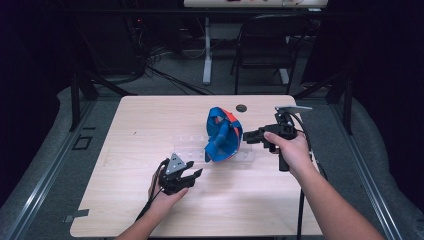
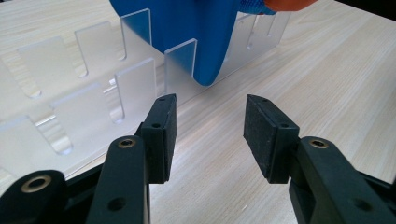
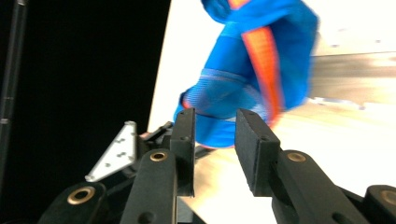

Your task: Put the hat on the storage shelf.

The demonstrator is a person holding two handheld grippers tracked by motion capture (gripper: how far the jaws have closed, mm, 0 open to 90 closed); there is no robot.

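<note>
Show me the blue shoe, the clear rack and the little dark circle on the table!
blue shoe (image 1: 223, 135), high view, its side.
clear rack (image 2: 135, 84), left gripper view, a slotted front tab.
dark circle (image 1: 241, 107), high view, its middle.

On the surface (image 1: 150, 210) a slotted rack (image 1: 192, 148) lies near the middle, and a folded cloth item (image 1: 223, 135) stands in its right end (seated between two of the upright tabs). The left tongs (image 1: 192, 175) sit in front of the rack, just left of the item. The right tongs (image 1: 250, 136) are just to the item's right. A small round disc (image 1: 241, 107) lies behind the item, near the far edge.
</note>
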